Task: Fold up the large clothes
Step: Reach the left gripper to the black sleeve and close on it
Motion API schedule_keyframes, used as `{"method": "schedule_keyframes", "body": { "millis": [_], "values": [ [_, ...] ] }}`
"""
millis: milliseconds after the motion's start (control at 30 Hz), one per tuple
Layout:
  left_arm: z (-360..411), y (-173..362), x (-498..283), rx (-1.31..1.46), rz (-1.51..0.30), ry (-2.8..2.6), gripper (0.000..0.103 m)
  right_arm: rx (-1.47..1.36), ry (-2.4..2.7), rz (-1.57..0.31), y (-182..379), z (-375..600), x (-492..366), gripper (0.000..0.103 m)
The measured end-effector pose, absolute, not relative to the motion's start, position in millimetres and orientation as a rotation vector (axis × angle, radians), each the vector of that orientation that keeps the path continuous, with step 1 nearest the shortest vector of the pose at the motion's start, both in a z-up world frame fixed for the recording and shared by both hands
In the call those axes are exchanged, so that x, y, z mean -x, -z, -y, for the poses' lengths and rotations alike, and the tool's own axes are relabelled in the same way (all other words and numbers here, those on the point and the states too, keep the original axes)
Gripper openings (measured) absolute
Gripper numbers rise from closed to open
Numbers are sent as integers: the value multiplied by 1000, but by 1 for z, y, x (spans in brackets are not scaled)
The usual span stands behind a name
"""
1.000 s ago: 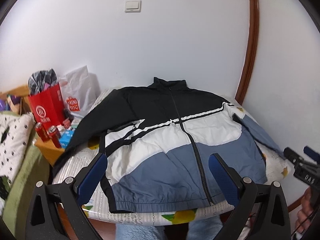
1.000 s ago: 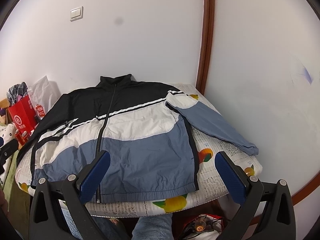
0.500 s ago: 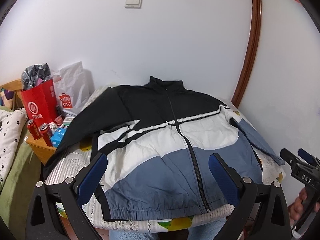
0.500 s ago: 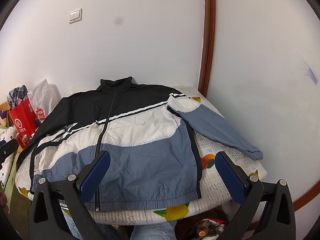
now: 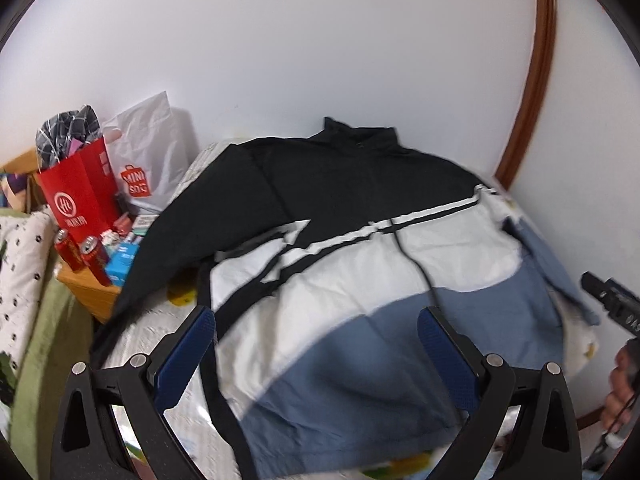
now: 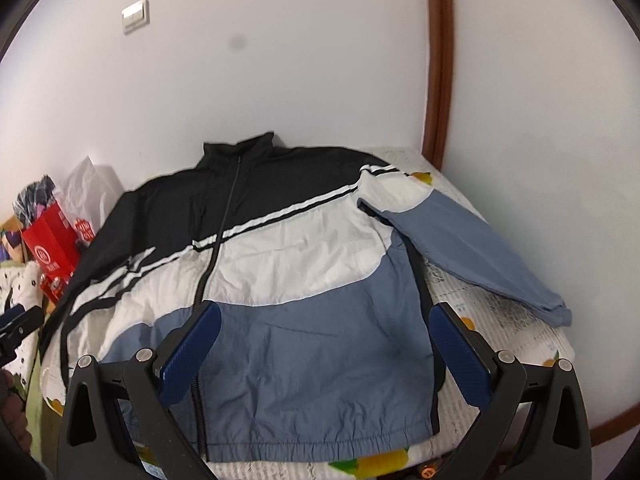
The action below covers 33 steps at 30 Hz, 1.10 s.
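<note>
A black, white and blue zip jacket [image 5: 360, 264] lies flat, front up, on a small table with a fruit-print cloth [image 6: 516, 320], collar toward the wall. It also shows in the right wrist view [image 6: 304, 280]. Its right sleeve [image 6: 472, 252] lies spread toward the table's right edge. Its black left sleeve [image 5: 172, 248] hangs over the left edge. My left gripper [image 5: 316, 344] is open and empty above the jacket's lower left part. My right gripper [image 6: 324, 340] is open and empty above the blue hem area.
A red paper bag [image 5: 80, 192], a white shopping bag [image 5: 148, 152], red cans [image 5: 86, 256] and small boxes stand on a wooden stand at the left. A white wall lies behind, with a brown door frame [image 6: 438, 64] at the right.
Both grippers have moved forward toward the jacket, which now looks larger in both views. The left view is blurred from the motion. Both stay open.
</note>
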<state>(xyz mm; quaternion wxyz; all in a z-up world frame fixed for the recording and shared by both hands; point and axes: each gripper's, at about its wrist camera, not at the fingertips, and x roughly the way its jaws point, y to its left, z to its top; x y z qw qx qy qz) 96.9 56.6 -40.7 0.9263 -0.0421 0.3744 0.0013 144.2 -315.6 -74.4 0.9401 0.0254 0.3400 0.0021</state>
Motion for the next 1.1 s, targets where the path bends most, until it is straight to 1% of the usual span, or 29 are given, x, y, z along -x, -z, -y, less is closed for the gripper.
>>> {"method": "schedule_keyframes", "body": {
  "millis": [233,400,600,767,867,933,1067,1100],
  "values": [
    [-98,70,-136,117,-847,-59,101,-35,-44,-740,92,308,-189,101],
    [-142,96,-155,90,-861,-156,99,22,-34,-757,113,292,-214,96],
    [-187,119,-167,26,-871,-249,96,71,-40,-806,143,267,-235,96],
    [-209,139,-174,-1,-898,-274,93,95,-36,-814,156,252,-243,96],
    [-211,148,-177,-32,-906,-273,89,115,-38,-822,161,244,-247,96],
    [-213,154,-181,-49,-913,-282,81,123,-35,-823,161,241,-249,96],
    [-216,160,-187,-58,-919,-298,71,123,-37,-822,159,238,-256,96],
    [-217,160,-188,-53,-916,-300,65,127,-35,-820,158,238,-257,96]
  ]
}}
